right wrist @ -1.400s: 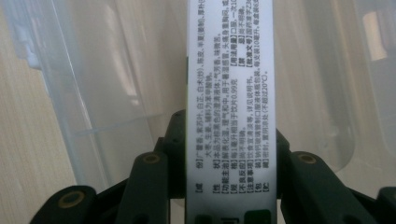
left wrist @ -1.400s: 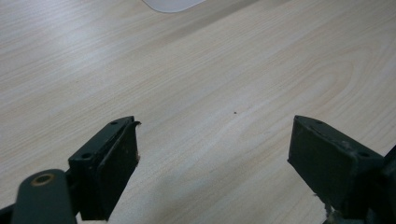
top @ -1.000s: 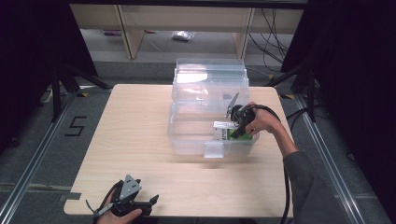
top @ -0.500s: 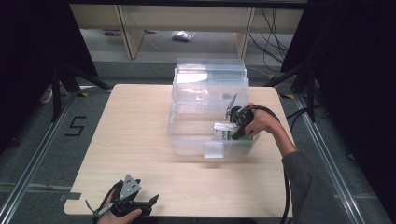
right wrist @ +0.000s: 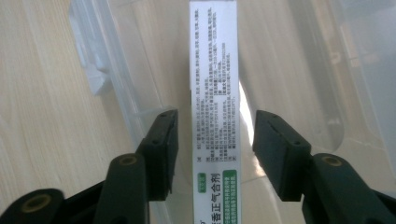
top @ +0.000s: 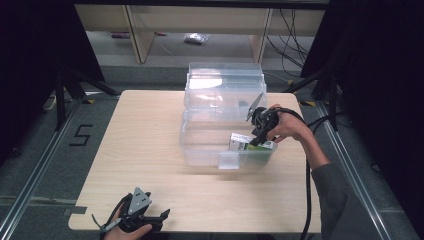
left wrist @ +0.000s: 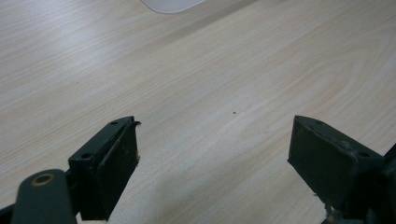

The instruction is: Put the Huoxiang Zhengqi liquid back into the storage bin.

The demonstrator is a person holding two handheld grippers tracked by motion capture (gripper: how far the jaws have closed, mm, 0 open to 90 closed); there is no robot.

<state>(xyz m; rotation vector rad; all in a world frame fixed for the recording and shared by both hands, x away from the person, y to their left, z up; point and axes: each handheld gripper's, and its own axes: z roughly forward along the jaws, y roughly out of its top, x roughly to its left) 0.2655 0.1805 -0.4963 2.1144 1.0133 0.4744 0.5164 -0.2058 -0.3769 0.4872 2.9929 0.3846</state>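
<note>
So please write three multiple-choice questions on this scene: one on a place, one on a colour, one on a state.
1. Where is the white and green box?
A. inside the clear plastic bin
B. on the floor
C. under the left gripper

2. What colour is the tabletop?
A. black
B. light wood
C. blue

3. How do the jaws of the right gripper stand?
A. pressed flat together
B. apart, one on each side of the box, with a gap
C. clamped on the bin wall

Key: 1 A, the bin walls surround the box; 2 B, pale wood grain shows; 3 B, the right gripper view shows gaps on both sides.
</note>
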